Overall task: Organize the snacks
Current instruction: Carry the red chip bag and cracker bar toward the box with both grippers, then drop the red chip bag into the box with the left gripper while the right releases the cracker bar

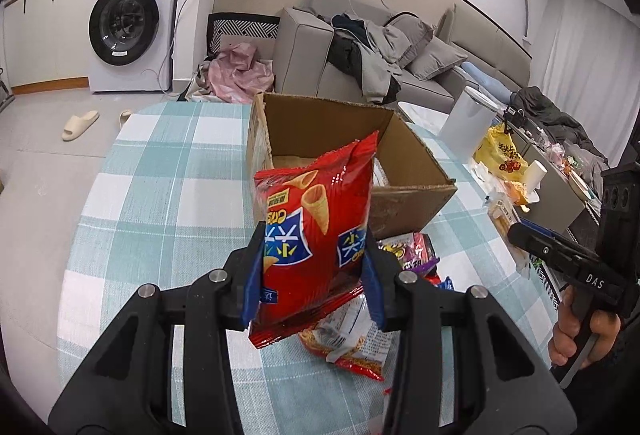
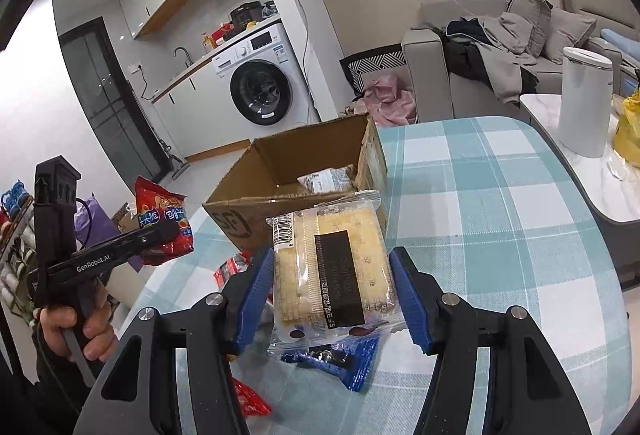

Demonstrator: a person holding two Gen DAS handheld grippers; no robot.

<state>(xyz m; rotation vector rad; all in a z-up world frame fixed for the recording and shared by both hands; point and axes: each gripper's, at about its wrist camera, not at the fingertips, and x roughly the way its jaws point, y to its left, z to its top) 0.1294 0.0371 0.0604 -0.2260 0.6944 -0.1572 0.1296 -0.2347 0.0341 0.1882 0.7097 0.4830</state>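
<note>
On the left, the left gripper (image 1: 312, 275) has its blue pads pinched on a red chip bag (image 1: 314, 231), held upright above the checked tablecloth (image 1: 168, 171), just short of the open cardboard box (image 1: 340, 151). To do this well, I'd say carry the bag over the near wall, lower it inside, and only then ease the pinch, so it doesn't catch the rim or tip out. The bag's print reads upside down: cone-shaped crisps and Chinese characters on blue patches, too warped for me to read.

Below it, more loose packets (image 1: 348, 335) lie on the cloth by the box.

Moving right, the right gripper (image 2: 332, 295) holds a clear-wrapped cracker pack (image 2: 336, 267) between its pads; the left pad touches the wrapper, though a sliver of gap shows on the right side, so the grip looks light. It sits just before the box, where one white packet (image 2: 326, 179) already lies inside. Same advice: clear the front wall first.

Writing I can read: "SF" on the box front, a barcode on the cracker wrap, "GenRobot.AI" on the left handle, "DAS" on the right one.
</note>
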